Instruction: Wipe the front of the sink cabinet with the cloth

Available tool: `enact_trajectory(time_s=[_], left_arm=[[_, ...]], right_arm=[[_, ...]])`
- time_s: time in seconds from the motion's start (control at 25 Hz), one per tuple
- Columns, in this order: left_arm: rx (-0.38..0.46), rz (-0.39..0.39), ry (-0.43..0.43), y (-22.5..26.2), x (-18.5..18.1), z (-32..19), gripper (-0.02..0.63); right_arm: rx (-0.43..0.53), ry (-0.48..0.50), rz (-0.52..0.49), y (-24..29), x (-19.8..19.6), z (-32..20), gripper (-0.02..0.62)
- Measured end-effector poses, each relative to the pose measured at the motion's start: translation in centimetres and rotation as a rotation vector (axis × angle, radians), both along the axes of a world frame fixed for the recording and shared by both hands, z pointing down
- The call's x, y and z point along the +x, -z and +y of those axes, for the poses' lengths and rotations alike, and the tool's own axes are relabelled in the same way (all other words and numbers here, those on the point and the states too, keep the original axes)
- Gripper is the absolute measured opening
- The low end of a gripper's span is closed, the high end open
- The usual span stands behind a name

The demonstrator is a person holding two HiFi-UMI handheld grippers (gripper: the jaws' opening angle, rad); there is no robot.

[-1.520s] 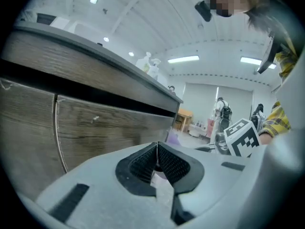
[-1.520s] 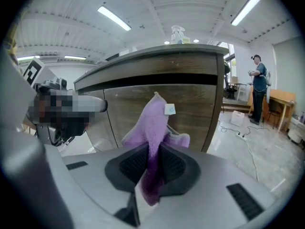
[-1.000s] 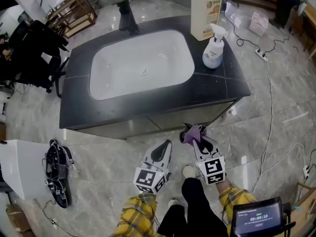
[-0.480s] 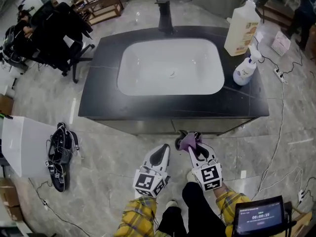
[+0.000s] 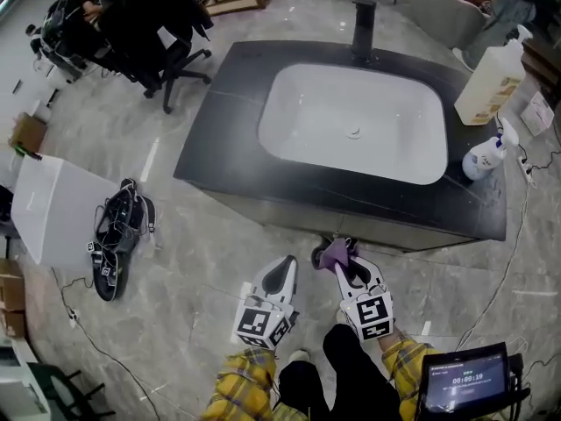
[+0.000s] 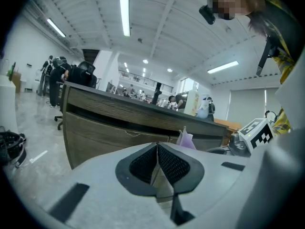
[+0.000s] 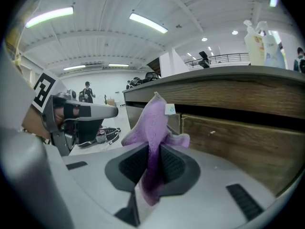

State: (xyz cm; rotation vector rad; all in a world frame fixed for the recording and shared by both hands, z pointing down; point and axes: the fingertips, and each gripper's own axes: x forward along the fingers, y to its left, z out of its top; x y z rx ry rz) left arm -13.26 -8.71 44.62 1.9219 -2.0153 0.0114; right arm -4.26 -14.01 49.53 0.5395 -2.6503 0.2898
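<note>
- right tool [image 7: 151, 162]: jaws pinching purple cloth [image 7: 153, 120]; cloth near cabinet front [image 7: 233, 132], below the surface's front edge; contact cannot be told.
- left tool [image 6: 157, 163]: jaws pressed together, empty; beside right tool.
- surface [image 5: 228, 134]: sink [image 5: 351, 130] mid; bottle [image 5: 487, 82] and spray bottle [image 5: 484, 159] at right edge.

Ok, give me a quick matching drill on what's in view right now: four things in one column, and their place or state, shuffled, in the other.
Things:
1. cloth
2. left hand-held gripper
3. spray bottle
4. cable bundle

Place or state:
A. on the floor, off to the left
B. shut, nothing between its jaws
C. on the countertop, right of the basin
D. clamped in the right hand-held gripper

Pairs: 1-D, 2-B, 3-C, 4-A
</note>
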Motion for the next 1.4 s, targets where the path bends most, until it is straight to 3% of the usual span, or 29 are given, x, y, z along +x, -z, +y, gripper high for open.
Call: enact_trajectory(time_s=[0.36, 0.6, 1.0, 1.4], left_arm=[[0.036, -0.006, 0.137, 1.1, -3.5, 3.2, 0.009], [0.051, -0.01, 0.165, 1.5, -6.7, 6.6, 0.009], [0.045, -0.025, 0.087, 2.7, -13.8, 13.5, 0.009], [0.044, -0.028, -0.029, 1.9, -19.3, 17.1, 0.009]], right_arm=[[0.024, 0.119, -0.013, 1.2, -3.6, 2.4, 0.051], [0.037, 0.149, -0.012, 1.9, -7.0, 5.4, 0.051], [0.065, 0.051, -0.045, 4.0, -13.6, 12.2, 0.051], [0.097, -0.064, -0.06, 4.4, -19.5, 16.1, 0.052]])
